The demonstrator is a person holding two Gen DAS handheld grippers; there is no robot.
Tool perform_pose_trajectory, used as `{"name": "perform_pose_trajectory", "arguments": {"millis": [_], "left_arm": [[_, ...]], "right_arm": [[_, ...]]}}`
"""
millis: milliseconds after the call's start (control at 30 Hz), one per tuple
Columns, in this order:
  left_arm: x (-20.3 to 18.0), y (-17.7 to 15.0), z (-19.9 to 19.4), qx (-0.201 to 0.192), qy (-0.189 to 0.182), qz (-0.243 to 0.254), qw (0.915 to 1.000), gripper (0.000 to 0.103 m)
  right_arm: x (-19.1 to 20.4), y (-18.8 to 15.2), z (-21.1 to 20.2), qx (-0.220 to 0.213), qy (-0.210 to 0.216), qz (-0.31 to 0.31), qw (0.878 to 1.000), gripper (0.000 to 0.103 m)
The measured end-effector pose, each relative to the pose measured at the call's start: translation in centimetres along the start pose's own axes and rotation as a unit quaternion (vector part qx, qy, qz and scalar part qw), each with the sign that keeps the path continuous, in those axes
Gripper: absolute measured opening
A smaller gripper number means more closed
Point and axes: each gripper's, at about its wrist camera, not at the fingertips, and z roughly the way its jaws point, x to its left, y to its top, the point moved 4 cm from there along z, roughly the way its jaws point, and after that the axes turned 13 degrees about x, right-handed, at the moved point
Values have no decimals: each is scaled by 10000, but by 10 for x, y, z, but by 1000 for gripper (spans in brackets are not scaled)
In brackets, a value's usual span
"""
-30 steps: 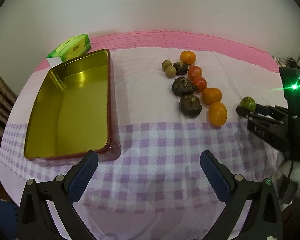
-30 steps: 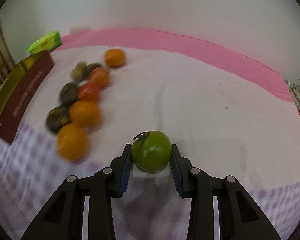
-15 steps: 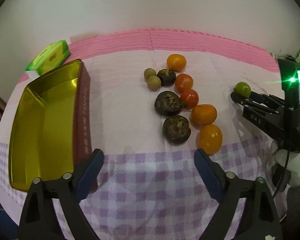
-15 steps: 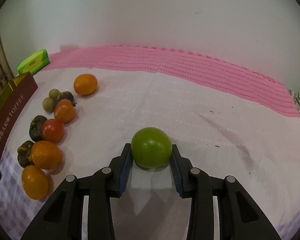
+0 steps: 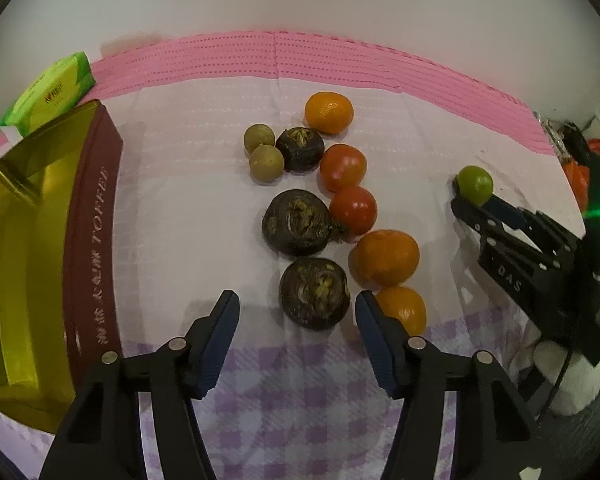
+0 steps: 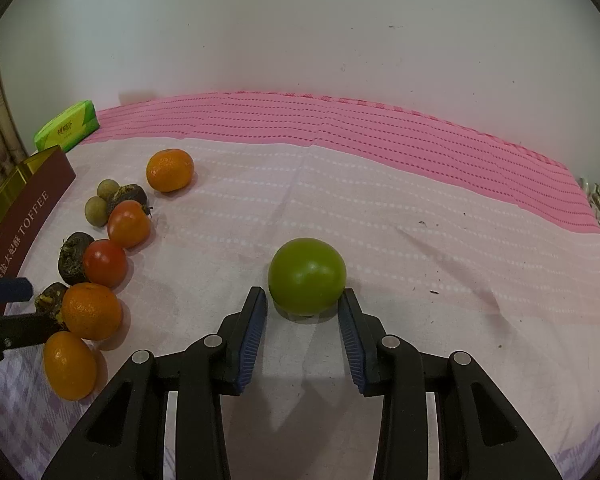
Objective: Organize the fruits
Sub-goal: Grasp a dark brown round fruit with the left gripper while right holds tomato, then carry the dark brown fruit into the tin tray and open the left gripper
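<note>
Closing in on the pile, the left gripper [image 5: 297,312] points steeply down at the cloth [image 6: 380,200]. Its jaws have just been narrowing, and the nearest dark fruit [image 5: 314,292] sits between the blue pads. It is closer to the right one, with clear gaps on both sides, so there is no grip on it.

Over on the other side, the right gripper [image 6: 302,312] has its fingers drawn close together, pinching the green tomato [image 6: 307,276] right at their tips. The tomato sits low over the white part of the cloth, well apart from the rest. Whether it touches the fabric, I cannot tell.

The other fruits lie in a loose cluster in mid-cloth. The far orange [image 5: 329,112] is at the back, and two small olive-brown fruits [image 5: 259,139] touch each other beside the back dark fruit [image 5: 300,148]. Two red tomatoes [image 5: 343,167] run forward from there, and the middle dark fruit [image 5: 296,222] lies just beside the nearer one. The big orange [image 5: 384,258] and the near orange [image 5: 404,306] close the line, the last partly behind the left gripper's right finger.

At the left edge stands the gold tin [image 5: 28,240], open, with a maroon side lettered TOFFEE. The green packet [image 5: 50,94] lies just behind it.
</note>
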Motion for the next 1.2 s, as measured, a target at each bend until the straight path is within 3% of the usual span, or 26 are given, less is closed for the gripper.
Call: {"name": "perform_pose_trajectory", "arguments": {"millis": [67,300,800,1200], "left_arm": [[-2,3,4,44,-21,-19,10000,55],[-4,5,10,155,-184,-13,9997,36],[3,-20,-3,148,-135,-56,9998,35],[25,-27,-58,-376,-108,-182,9991,35]], "right_arm": [[1,0,0,-6,-8,-1,10000,38],[1,0,0,13,-2,-3,10000,39],[0,1,0,18,-2,-3,10000,40],[0,1,0,16,-10,-10,10000,40]]}}
